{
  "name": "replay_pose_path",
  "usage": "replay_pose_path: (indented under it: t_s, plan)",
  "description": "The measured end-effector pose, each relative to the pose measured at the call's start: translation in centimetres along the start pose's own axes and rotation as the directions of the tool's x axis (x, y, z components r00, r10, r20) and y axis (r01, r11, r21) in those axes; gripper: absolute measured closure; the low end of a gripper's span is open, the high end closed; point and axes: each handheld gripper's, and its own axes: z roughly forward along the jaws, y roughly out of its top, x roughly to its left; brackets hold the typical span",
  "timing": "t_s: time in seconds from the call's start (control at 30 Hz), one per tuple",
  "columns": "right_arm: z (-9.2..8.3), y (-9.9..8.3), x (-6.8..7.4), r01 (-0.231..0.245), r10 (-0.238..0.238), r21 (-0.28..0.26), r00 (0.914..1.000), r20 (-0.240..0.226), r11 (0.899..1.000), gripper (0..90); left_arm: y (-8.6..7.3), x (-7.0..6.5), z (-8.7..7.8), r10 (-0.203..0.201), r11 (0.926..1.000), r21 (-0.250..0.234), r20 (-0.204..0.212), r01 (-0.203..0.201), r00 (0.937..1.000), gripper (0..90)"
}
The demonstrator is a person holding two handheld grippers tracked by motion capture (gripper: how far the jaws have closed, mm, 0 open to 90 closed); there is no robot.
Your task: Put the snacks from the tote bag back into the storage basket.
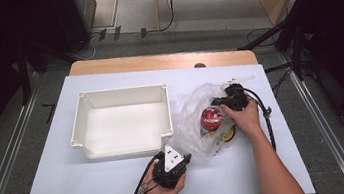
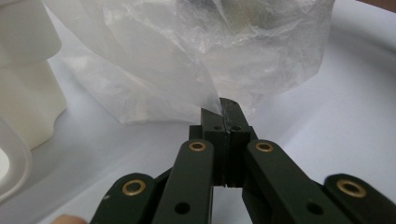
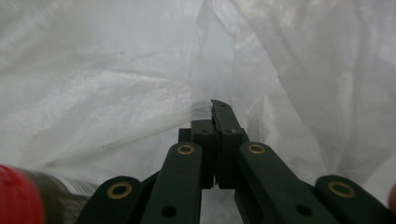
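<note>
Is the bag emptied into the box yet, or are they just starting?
Just starting, it seems. Done: both grippers have pinched the plastic bag, the left gripper at its near edge, the right gripper at the far side. In hand: holding it. Left: the red can is inside the bag, and the white box looks empty.

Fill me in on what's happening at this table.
A person holds a gripper in each hand, and both are pinching a clear plastic bag that lies on the white table. The left gripper is shut on the bag's near edge, the right gripper on its far side. A red can and something yellow sit inside. The white bin beside it is empty.
</note>
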Motion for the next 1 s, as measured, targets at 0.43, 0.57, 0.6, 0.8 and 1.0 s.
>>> replay_pose_path:
  t_s: [0.43,0.57,0.6,0.8,1.0]
  plan:
    - [-3.2,-2.5,0.2,0.016,-0.007,-0.103,0.9963,0.086,0.995,65.3,0.0,0.0,0.1,-0.007,1.0,0.007,-0.007,0.007,0.9999,90.0]
    - [-4.6,-2.9,0.3,0.023,-0.008,-0.136,0.9942,0.107,0.99,60.3,0.1,0.0,0.1,0.002,0.9999,0.014,-0.007,-0.002,1.0,90.0]
    - [-5.0,-3.0,0.3,0.023,-0.006,-0.145,0.9937,0.112,0.989,59.1,0.1,0.0,0.1,0.0,0.9999,0.015,-0.006,0.0,1.0,90.0]
    - [-7.4,-3.1,1.4,0.071,-0.05,-0.183,0.9922,0.114,0.981,58.5,0.1,0.0,0.1,0.002,0.9998,0.021,-0.007,-0.002,1.0,90.0]
    - [-8.7,-4.6,2.3,0.05,-0.026,-0.19,0.9914,0.128,0.98,75.6,0.0,-0.1,0.0,-0.001,1.0,0.0,-0.019,0.001,0.9998,90.0]
